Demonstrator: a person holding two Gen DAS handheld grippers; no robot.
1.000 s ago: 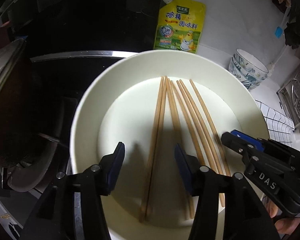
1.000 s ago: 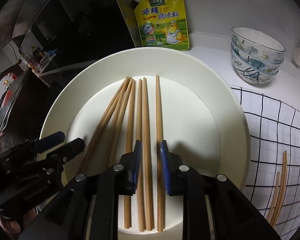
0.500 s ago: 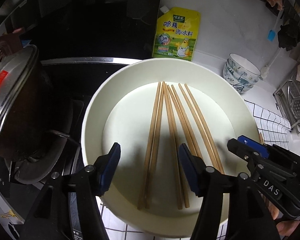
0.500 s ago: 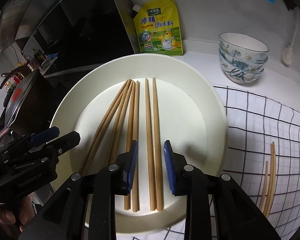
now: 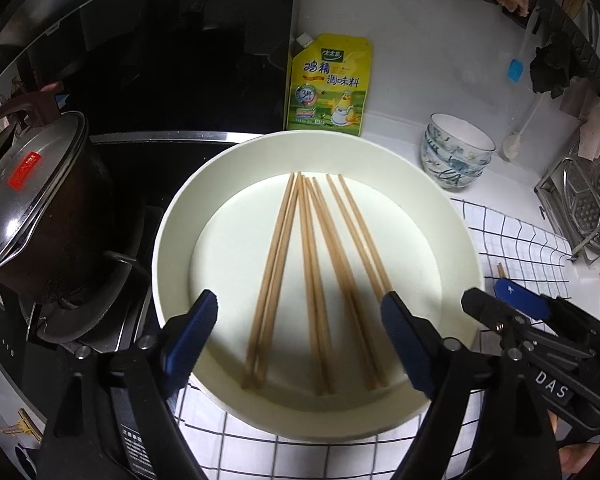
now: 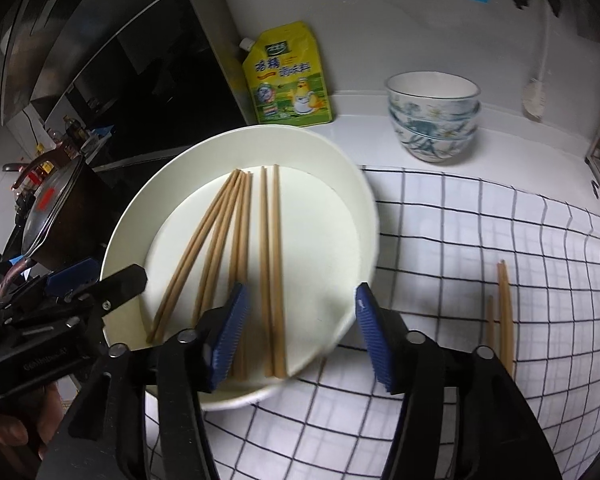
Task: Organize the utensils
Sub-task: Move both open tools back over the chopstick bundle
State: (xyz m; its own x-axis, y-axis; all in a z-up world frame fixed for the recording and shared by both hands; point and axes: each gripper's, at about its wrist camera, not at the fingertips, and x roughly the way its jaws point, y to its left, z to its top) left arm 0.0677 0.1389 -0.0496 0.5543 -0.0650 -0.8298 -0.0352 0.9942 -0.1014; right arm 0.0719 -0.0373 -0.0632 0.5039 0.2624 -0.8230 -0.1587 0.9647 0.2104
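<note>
wooden chopsticks in the plate are light, stiff, slippery: your left gripper and right gripper, jaws just opened and empty, should pinch pairs mid-length.

Yellow pouch: "鸡精 调味料", "3倍" badge. Right hand-held gripper body: "DAS".

Cream plate – tan chopsticks
</note>
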